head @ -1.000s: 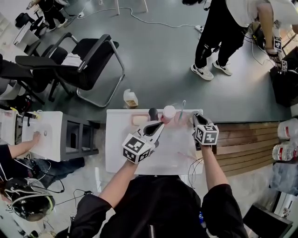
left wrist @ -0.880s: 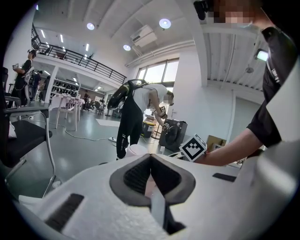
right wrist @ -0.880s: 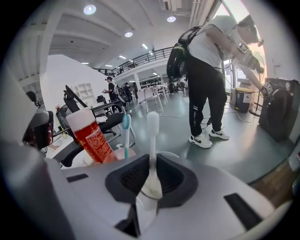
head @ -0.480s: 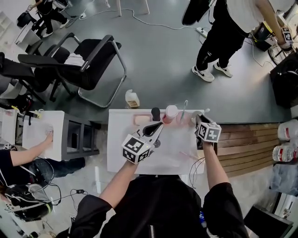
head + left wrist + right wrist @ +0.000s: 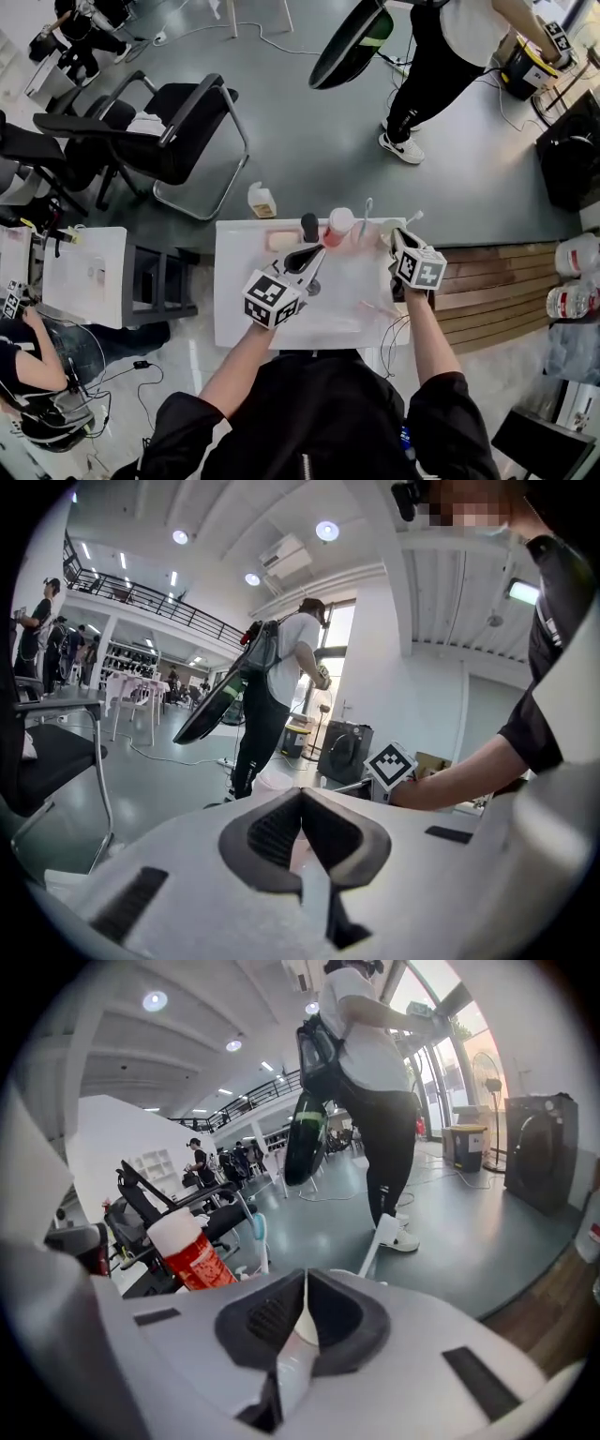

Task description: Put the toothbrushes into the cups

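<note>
red cup (image 5: 339, 225) w/ white top stands at the far edge of the white table (image 5: 244, 309); can't tell what's in it. next to it, on its right in head view, a blue toothbrush (image 5: 367, 214) stands upright in a pale see-thru cup (image 5: 362, 240). further right a white toothbrush (image 5: 410, 219) leans out of a whitish cup (image 5: 386, 232), head up and tilted to the right. dark cup (image 5: 308, 227) sits left of the red one, contents not visible. flat pink box (image 5: 281, 241) lies left of that.

right gripper (image 5: 395, 236) is just beside the whitish cup. its jaws have just been closing & now meet at the tips w/ nothing between them; the white toothbrush rises just behind them. left gripper (image 5: 317, 253) hovers over mid table, jaws together, holding nothing.

room: grey floor, black office chair (image 5: 178, 122) beyond the table, small jug (image 5: 262, 199) on the floor by the table's far edge, a standing person (image 5: 422, 75), wood planks (image 5: 487, 291) to the right, second white table (image 5: 84, 277) to the left.
</note>
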Demonstrator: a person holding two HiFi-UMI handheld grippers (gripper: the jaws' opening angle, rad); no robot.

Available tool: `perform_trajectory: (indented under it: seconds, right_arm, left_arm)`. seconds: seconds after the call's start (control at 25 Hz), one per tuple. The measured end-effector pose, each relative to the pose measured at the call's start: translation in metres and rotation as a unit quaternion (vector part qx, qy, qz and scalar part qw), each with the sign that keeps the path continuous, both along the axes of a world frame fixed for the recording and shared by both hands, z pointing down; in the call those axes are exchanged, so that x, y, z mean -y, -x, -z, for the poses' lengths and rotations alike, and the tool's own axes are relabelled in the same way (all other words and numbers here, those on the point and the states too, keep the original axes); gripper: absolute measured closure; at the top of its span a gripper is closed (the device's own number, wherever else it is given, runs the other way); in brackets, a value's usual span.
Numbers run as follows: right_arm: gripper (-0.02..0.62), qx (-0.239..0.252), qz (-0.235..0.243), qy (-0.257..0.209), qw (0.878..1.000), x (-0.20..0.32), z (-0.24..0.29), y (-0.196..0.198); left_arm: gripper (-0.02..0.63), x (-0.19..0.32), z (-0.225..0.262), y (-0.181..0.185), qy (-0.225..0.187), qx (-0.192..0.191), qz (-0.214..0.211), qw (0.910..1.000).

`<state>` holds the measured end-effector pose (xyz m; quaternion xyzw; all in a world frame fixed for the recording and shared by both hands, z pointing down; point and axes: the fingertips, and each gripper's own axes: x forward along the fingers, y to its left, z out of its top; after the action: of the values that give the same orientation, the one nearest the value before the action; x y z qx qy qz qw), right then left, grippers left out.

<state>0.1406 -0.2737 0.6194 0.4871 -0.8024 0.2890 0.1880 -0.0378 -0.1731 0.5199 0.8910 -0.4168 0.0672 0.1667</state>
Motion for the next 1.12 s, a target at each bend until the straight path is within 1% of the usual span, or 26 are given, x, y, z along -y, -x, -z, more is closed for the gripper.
perform_trajectory:
  seconds: [0.04, 0.2, 0.36, 0.6, 0.76, 0.92, 1.12]
  right_arm:
    - [0.589, 0.002, 0.002, -0.009, 1.0, -0.002, 0.007, 0.001]
    - [0.592, 0.013, 0.009, -0.044, 0.999, -0.014, 0.034, 0.007]
    - [0.592, 0.01, 0.027, -0.081, 0.996, -0.032, 0.065, 0.015]
    - [0.592, 0.029, 0.038, -0.129, 0.99, -0.064, 0.107, 0.021]
    - [0.592, 0.032, 0.043, -0.166, 0.985, -0.09, 0.133, 0.022]
    - [0.592, 0.032, 0.034, -0.181, 0.982, -0.109, 0.145, 0.018]
    - [0.592, 0.044, 0.022, -0.185, 0.982, -0.13, 0.139, 0.013]
  left_arm:
    - [0.604, 0.0, 0.001, 0.001, -0.001, -0.001, 0.0, 1.0]
    - [0.604, -0.004, 0.006, 0.003, -0.008, -0.001, -0.003, 1.0]
    - [0.604, -0.006, 0.012, 0.003, -0.018, -0.003, -0.006, 0.9998]
    - [0.604, -0.012, 0.027, -0.004, -0.033, -0.005, -0.02, 0.9992]
    - [0.604, -0.016, 0.03, -0.012, -0.039, -0.009, -0.03, 0.9987]
    - [0.604, -0.02, 0.033, -0.019, -0.042, -0.013, -0.04, 0.9983]
    - [0.604, -0.03, 0.032, -0.025, -0.041, -0.011, -0.051, 0.9978]
